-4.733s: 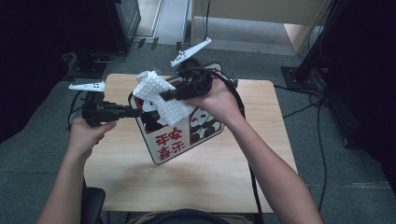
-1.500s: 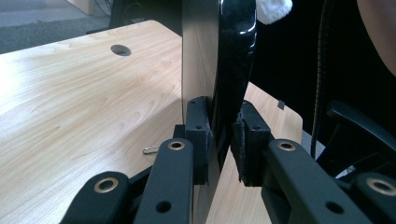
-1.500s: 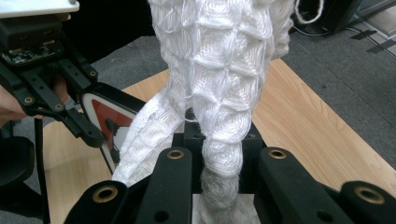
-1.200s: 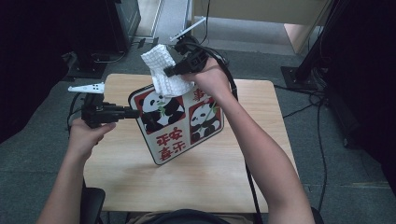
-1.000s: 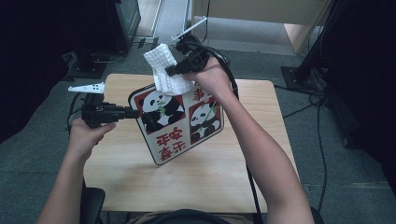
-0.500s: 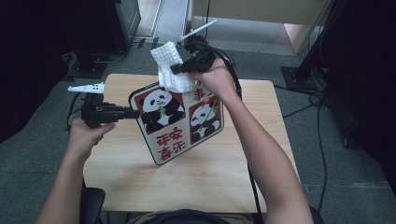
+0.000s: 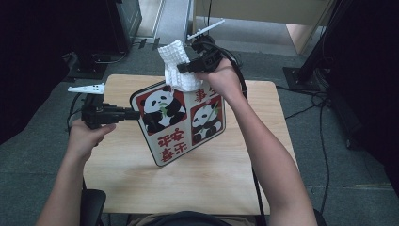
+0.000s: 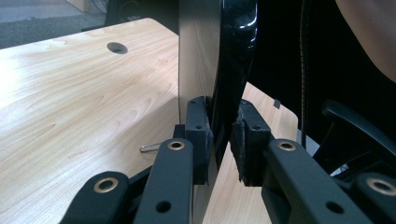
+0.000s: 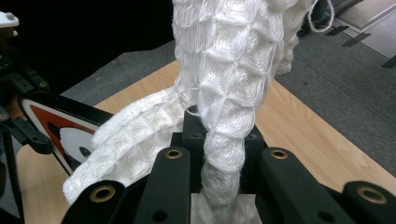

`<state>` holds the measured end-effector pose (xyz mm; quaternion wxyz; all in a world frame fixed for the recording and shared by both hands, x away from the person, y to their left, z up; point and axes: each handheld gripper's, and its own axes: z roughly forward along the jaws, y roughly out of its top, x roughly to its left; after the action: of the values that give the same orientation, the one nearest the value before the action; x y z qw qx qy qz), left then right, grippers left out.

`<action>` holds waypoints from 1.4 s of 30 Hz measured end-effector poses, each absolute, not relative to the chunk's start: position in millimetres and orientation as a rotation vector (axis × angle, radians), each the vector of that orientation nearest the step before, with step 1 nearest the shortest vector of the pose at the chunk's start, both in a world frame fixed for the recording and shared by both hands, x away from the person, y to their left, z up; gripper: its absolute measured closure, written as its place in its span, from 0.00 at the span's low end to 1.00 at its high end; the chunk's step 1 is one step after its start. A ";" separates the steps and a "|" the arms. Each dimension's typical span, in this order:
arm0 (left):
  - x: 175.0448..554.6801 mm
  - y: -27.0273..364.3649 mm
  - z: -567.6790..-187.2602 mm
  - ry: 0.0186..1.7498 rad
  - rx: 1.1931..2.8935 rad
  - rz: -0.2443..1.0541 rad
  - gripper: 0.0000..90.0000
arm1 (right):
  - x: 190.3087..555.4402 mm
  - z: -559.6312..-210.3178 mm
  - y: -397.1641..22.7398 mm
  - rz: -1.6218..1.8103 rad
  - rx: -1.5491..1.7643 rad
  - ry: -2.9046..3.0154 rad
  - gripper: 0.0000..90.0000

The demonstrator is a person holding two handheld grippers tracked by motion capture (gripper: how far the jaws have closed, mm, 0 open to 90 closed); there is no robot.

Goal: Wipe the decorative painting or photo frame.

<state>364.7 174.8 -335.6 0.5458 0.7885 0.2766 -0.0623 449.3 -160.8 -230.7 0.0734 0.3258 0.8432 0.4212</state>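
- My right gripper (image 7: pixel 184 67), pinching the white waffle-weave cloth (image 7: pixel 175 66), has lifted off the panda-printed square board (image 7: pixel 179 120) toward its far edge.
- My left gripper (image 7: pixel 134 114) clamps the board's edge; I hold it steady and wipe with even pressure.

Bare tabletop (image 7: pixel 207 183) below raised panda board (image 7: pixel 181 120).

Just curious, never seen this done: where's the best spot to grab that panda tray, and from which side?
By its thin raised rim, coming in edge-on from the side, as the left gripper does: the panda tray is flat and tilted up, so one of the fingers fits on each face.
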 end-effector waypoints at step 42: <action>367.6 179.7 -337.4 0.661 1.857 -0.145 0.87 | 468.6 -227.9 -216.1 1.202 1.168 2.435 0.88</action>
<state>367.6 179.7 -337.4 0.5504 0.7845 0.2792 -0.0611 468.6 -216.1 -227.9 0.0928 0.3934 0.8202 0.4049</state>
